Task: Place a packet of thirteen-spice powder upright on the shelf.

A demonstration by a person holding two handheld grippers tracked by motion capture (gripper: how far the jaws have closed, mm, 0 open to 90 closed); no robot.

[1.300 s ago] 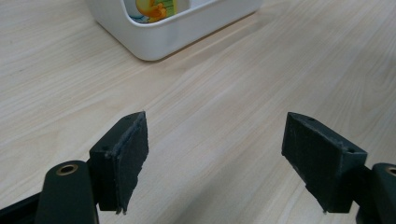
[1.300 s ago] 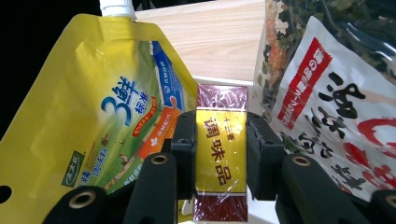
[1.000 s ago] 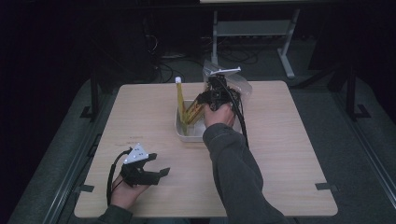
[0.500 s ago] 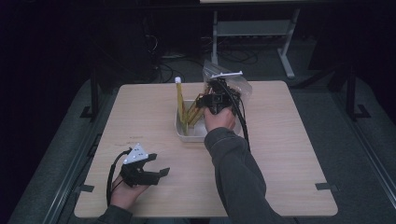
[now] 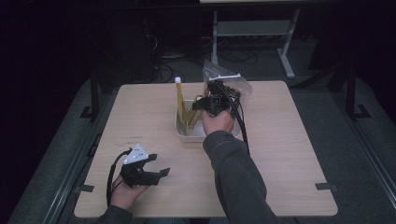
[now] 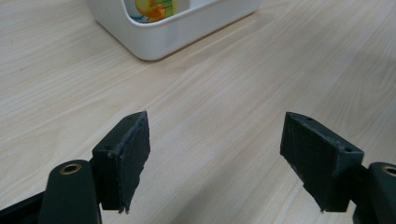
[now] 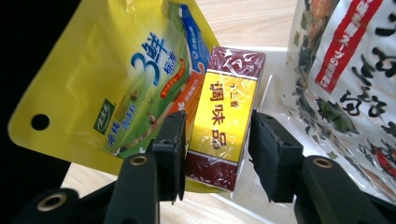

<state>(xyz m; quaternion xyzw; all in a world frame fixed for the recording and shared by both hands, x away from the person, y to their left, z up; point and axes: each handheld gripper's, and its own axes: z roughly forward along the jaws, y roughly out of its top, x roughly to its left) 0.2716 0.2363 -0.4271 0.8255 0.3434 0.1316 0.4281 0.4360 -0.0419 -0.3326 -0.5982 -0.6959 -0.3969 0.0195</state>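
A white bin (image 5: 179,127) stands at the table's middle with an upright yellow pouch (image 5: 179,103) in it. My right gripper (image 5: 201,104) hovers over the bin. In the right gripper view its jaws (image 7: 215,144) straddle a maroon and yellow box (image 7: 224,116) that leans on the yellow pouch (image 7: 116,79). The jaws have just been opening, and a gap shows beside the right pad, so the gripper is open. A clear bag of dried food (image 7: 345,70) lies to the right. My left gripper (image 5: 156,169) rests open near the front left, empty (image 6: 215,154), pointing at the bin (image 6: 159,39).
The clear bag (image 5: 233,84) leans behind the bin near the table's far edge. A cable trails from each gripper. Bare wood (image 5: 289,154) spreads right of the bin. Beyond the table the floor is dark, with a metal stand (image 5: 252,32).
The right hand has eased slightly back toward me over the bin. The left hand and its gripper have stayed where they were.
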